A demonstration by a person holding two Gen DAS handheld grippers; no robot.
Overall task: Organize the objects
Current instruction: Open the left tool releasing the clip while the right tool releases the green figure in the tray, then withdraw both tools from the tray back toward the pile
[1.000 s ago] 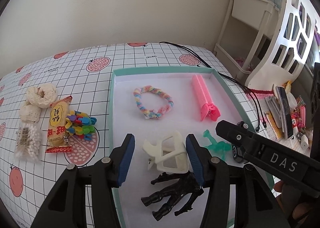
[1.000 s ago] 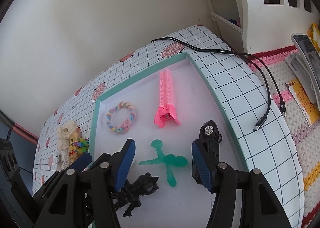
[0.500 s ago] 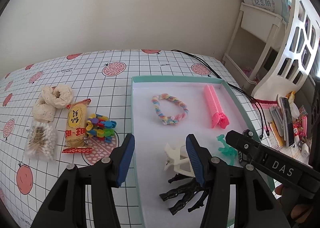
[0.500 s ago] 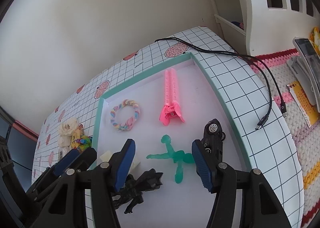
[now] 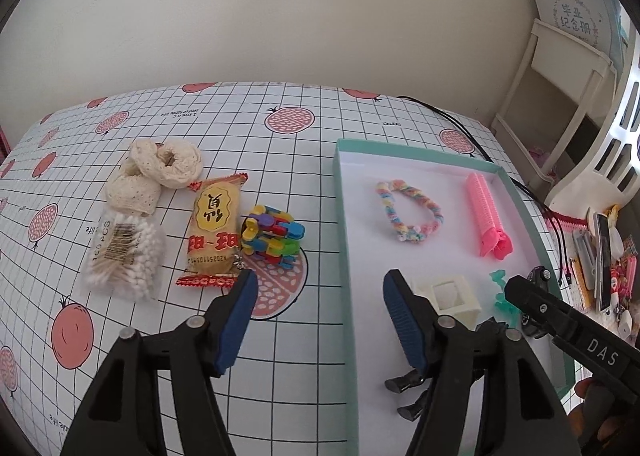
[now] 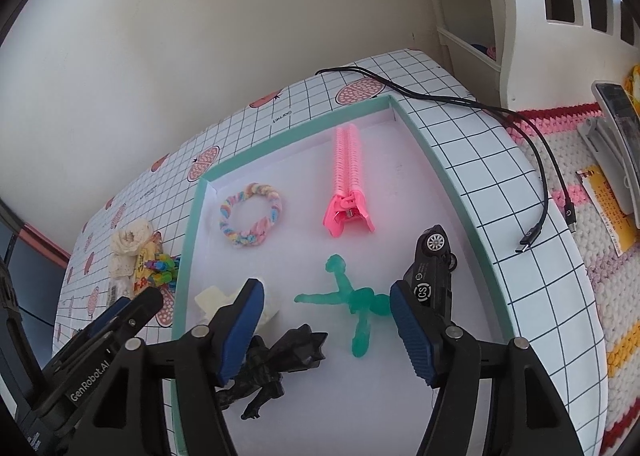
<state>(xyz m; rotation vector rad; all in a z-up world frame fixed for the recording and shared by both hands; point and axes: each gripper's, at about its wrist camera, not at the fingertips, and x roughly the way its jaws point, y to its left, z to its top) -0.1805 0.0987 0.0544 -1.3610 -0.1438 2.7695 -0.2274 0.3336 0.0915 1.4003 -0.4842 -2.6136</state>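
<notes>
The left gripper (image 5: 316, 298), released and empty, is swinging left away from the cream plastic hair claw (image 5: 448, 294) now lying inside the teal-rimmed white tray (image 5: 342, 216), toward the multicoloured clip cluster (image 5: 272, 236). The right gripper (image 6: 326, 320) is hovering spread wide.

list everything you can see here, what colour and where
tray: 1, teal rim, white floor, right part of table
braided ring: 1, pastel, tray far left
hair clip: 1, pink, tray far middle
white clip: 1, cream, tray near left
green figure: 1, translucent green, tray near middle
black figure: 1, black, tray near edge
toy car: 1, black, tray right wall
lace rolls: 2, cream, table left of tray
cotton swabs: 1 bag, white
snack packet: 1, yellow-red
small clips: cluster, multicolour
cables: 2, black, right of tray
left gripper: open, blue fingers
right gripper: open, blue fingers
</notes>
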